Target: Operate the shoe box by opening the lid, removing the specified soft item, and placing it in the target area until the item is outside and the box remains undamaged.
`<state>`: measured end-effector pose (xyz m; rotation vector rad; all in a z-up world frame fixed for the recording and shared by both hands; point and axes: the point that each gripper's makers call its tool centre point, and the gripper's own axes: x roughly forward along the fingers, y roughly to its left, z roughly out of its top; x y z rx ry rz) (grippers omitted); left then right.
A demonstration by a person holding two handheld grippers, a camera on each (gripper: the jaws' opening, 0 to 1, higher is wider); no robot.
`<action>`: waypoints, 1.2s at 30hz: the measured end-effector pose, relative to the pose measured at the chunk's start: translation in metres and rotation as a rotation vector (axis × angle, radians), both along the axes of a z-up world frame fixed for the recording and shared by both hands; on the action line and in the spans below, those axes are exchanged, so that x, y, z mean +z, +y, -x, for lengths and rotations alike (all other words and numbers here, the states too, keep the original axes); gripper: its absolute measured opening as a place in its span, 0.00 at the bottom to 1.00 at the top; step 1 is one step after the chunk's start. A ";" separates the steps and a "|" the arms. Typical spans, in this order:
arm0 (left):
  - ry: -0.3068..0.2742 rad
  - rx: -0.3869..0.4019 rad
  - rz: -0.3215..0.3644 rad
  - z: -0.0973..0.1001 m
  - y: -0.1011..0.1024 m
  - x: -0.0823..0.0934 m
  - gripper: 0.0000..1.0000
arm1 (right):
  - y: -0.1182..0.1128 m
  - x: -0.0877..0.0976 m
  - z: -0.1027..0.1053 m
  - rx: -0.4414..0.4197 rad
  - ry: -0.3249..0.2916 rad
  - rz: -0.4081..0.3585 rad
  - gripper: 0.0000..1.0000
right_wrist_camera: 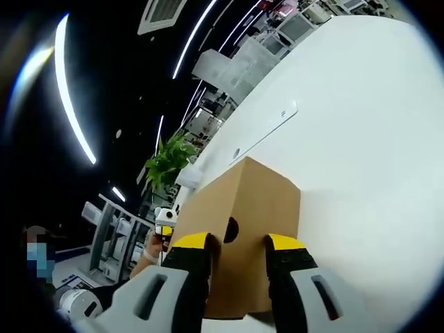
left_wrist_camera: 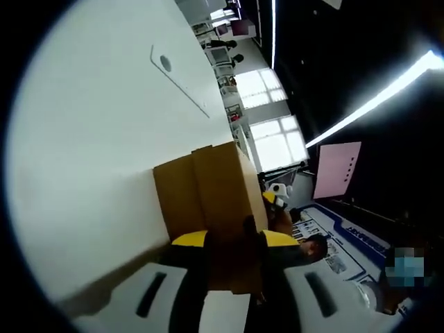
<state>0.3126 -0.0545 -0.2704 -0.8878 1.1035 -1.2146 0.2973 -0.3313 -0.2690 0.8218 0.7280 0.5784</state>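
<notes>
The brown cardboard shoe box (left_wrist_camera: 211, 201) sits on the white worktop (left_wrist_camera: 90, 139), its ends caught between the fingers of both grippers. The left gripper (left_wrist_camera: 234, 243) clasps one end; the right gripper (right_wrist_camera: 237, 244) clasps the opposite end with a round hole (right_wrist_camera: 231, 229). A potted plant (right_wrist_camera: 166, 163) stands beyond.

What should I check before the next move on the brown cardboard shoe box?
1. Left gripper at brown cardboard shoe box, jaws either side of one end: ok.
2. Right gripper at the opposite end, by the round finger hole: ok.
3. Jaws actually clamping the cardboard: cannot tell.
4. Lid open: cannot tell.
5. Box undamaged, edges straight: ok.
6. Box resting on white table: ok.
</notes>
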 end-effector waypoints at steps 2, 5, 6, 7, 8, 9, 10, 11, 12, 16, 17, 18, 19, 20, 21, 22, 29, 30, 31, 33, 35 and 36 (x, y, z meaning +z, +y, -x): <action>-0.035 -0.003 -0.010 -0.001 0.003 0.000 0.29 | 0.001 0.000 0.001 0.002 -0.002 -0.002 0.31; -0.048 0.004 -0.018 -0.003 0.005 -0.001 0.31 | 0.002 0.000 0.002 0.004 -0.003 -0.001 0.31; -0.048 0.007 -0.017 -0.003 0.006 0.000 0.31 | 0.002 0.000 0.002 0.003 -0.003 -0.002 0.31; -0.053 0.015 -0.012 -0.004 0.008 0.002 0.33 | 0.002 0.000 0.002 0.003 -0.004 -0.003 0.31; -0.058 0.021 -0.011 -0.006 0.009 0.003 0.34 | 0.002 0.000 0.002 0.003 -0.003 -0.004 0.31; -0.080 0.028 -0.012 -0.007 0.011 0.005 0.35 | 0.002 0.000 0.002 0.003 -0.003 -0.006 0.31; -0.093 0.026 -0.014 -0.007 0.012 0.007 0.37 | 0.002 0.001 0.002 0.003 -0.003 -0.006 0.31; -0.106 0.024 -0.024 -0.007 0.014 0.008 0.40 | 0.006 0.001 0.004 0.004 -0.004 -0.004 0.31; -0.120 0.027 -0.035 -0.007 0.015 0.008 0.43 | 0.007 0.001 0.005 0.004 -0.004 -0.004 0.31; -0.232 0.042 -0.054 -0.011 0.021 0.018 0.51 | 0.005 0.001 0.004 0.003 -0.004 -0.003 0.31; -0.262 0.045 -0.058 -0.012 0.022 0.019 0.53 | 0.005 0.001 0.004 0.003 -0.004 -0.003 0.31; -0.310 0.048 -0.073 -0.013 0.024 0.022 0.55 | 0.005 0.001 0.004 0.003 -0.004 -0.003 0.31; -0.338 0.047 -0.078 -0.012 0.024 0.024 0.56 | 0.006 0.001 0.004 0.002 -0.004 -0.003 0.31; -0.377 0.045 -0.082 -0.012 0.026 0.028 0.58 | 0.006 0.001 0.004 0.002 -0.005 -0.004 0.31; -0.396 0.044 -0.091 -0.013 0.027 0.029 0.59 | 0.005 0.001 0.004 0.001 -0.006 -0.004 0.31; -0.418 0.042 -0.100 -0.015 0.029 0.030 0.61 | 0.005 0.000 0.004 0.001 -0.006 -0.005 0.31; -0.730 0.021 -0.242 -0.026 0.039 0.039 0.69 | 0.012 0.001 0.007 0.002 -0.005 -0.004 0.31; -0.771 0.011 -0.248 -0.025 0.038 0.042 0.70 | 0.012 0.001 0.007 0.001 -0.005 -0.002 0.31; -0.805 0.009 -0.241 -0.024 0.036 0.045 0.70 | 0.011 0.001 0.007 -0.001 -0.004 -0.002 0.31; -0.862 -0.005 -0.241 -0.019 0.031 0.052 0.70 | 0.011 0.001 0.007 -0.004 -0.004 -0.003 0.31; -0.915 -0.012 -0.261 -0.018 0.029 0.056 0.71 | 0.007 0.000 0.004 -0.005 -0.003 -0.003 0.31; -0.937 -0.016 -0.278 -0.018 0.028 0.057 0.71 | 0.006 0.000 0.004 -0.004 -0.003 -0.002 0.31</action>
